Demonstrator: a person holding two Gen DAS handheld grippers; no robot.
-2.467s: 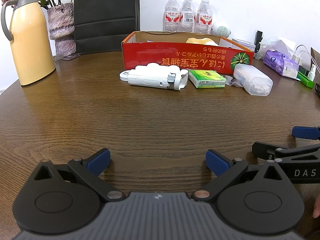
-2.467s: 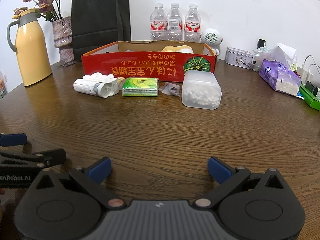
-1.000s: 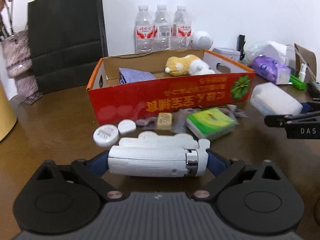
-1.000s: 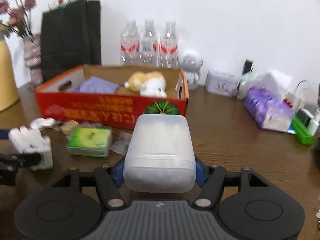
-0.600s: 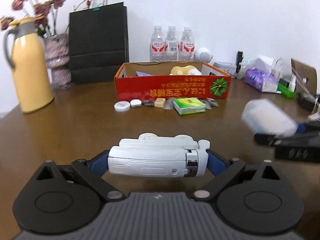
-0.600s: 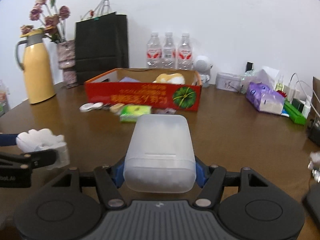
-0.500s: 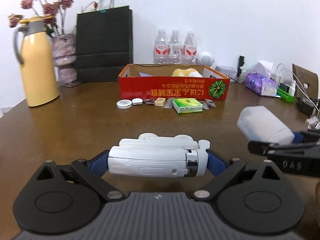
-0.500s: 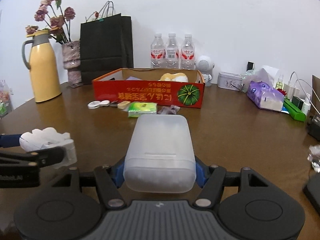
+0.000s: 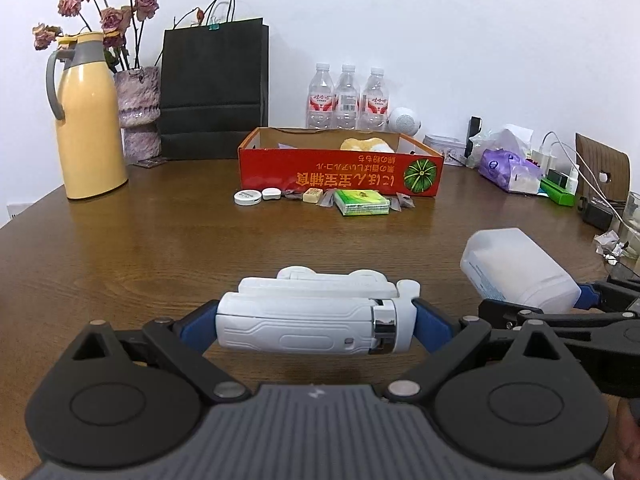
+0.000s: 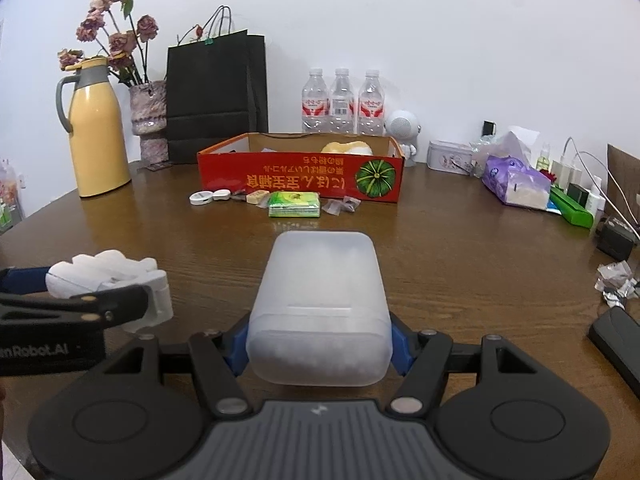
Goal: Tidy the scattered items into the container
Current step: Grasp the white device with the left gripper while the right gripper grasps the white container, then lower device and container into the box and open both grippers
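Left wrist: left gripper [image 9: 316, 322] clamps white gadget [image 9: 312, 320] endwise above table [image 9: 140, 248]; rigid, smooth, likely slippery; box [image 9: 340, 172] far ahead.
Right wrist: right gripper [image 10: 318, 346] clamps tub [image 10: 320, 308] by its sides; light, slightly yielding.

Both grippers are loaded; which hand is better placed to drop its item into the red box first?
Marginally the right. The right gripper holds the translucent box lined up with the red box; the left gripper holding the white device looks no nearer.
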